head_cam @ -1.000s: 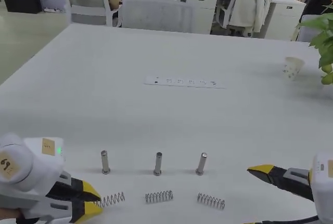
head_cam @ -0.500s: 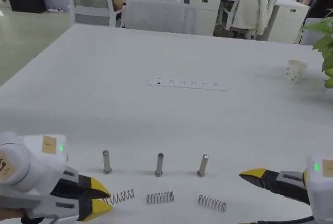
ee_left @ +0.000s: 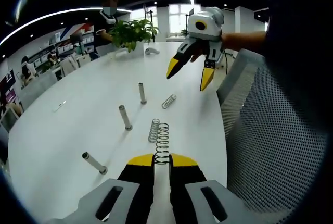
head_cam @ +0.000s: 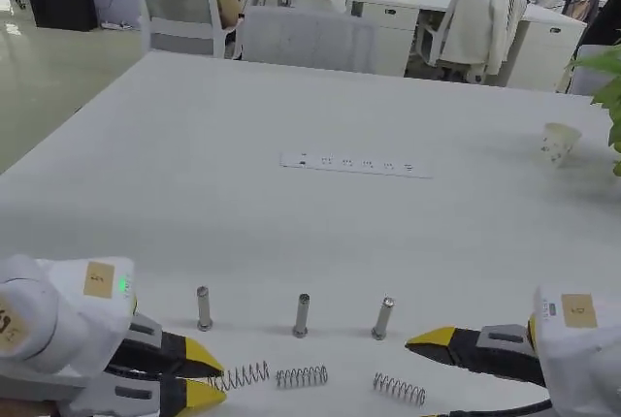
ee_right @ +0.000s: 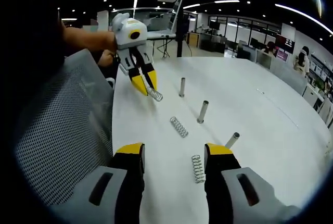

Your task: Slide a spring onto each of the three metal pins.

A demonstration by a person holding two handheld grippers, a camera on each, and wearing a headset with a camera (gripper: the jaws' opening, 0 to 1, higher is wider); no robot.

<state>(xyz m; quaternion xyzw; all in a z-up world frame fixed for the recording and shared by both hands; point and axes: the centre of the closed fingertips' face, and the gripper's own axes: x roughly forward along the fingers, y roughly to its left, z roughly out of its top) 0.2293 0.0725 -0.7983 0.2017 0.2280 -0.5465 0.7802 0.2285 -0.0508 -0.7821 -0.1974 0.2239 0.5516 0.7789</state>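
Left gripper [ee_left: 162, 157] is nearly closed, pinching the end coil of the first spring [ee_left: 162, 136], on my side of the middle pin [head_cam: 302, 315]. Right gripper [ee_right: 171, 153] is wide open and empty. Spring looks light, floppy and prone to rolling; I'd grip it mid-coils, gently.

The left gripper [head_cam: 215, 383] lies low at the bottom left of the head view and points right. Its yellow-tipped jaws are drawn close together, pinching the end of a spring [head_cam: 247, 375]. The right gripper [head_cam: 420, 378] comes in from the bottom right and points left toward it, its jaws spread wide apart. In the left gripper view it hangs at upper centre, with the right forearm [ee_left: 240, 39] behind it. In the right gripper view the left forearm [ee_right: 83, 39] reaches in at upper left behind the other gripper.
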